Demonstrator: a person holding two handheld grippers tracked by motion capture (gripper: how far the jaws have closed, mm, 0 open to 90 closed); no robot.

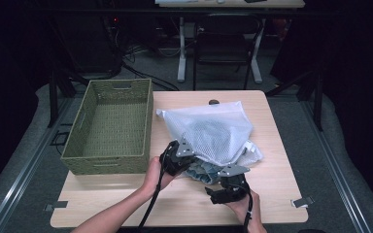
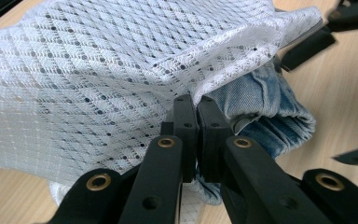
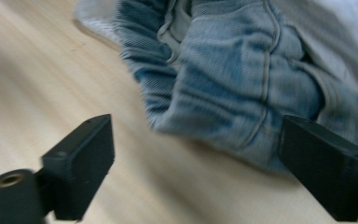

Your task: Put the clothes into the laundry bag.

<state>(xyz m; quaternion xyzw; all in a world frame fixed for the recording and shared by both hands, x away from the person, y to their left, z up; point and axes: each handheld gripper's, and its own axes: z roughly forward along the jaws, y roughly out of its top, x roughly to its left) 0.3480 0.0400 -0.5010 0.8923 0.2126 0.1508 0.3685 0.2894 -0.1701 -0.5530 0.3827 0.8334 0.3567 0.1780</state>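
A white mesh laundry bag [image 1: 213, 128] lies on the wooden table [image 1: 272, 126] with blue denim jeans [image 1: 205, 171] sticking out of its near opening. My left gripper [image 2: 196, 103] is shut on the bag's mesh edge [image 2: 200, 86], right above the denim [image 2: 261, 107]. My right gripper [image 3: 196, 154] stands open just in front of the jeans [image 3: 242, 79], one jaw on each side of the protruding fold and not touching it. In the high view the left gripper [image 1: 180, 154] is at the bag's near left corner and the right gripper [image 1: 226, 187] just below the jeans.
A green woven basket [image 1: 108, 127] stands empty on the table's left part, close beside the bag. Bare tabletop runs along the near edge and to the right. A chair [image 1: 221, 41] and desk legs stand beyond the far edge.
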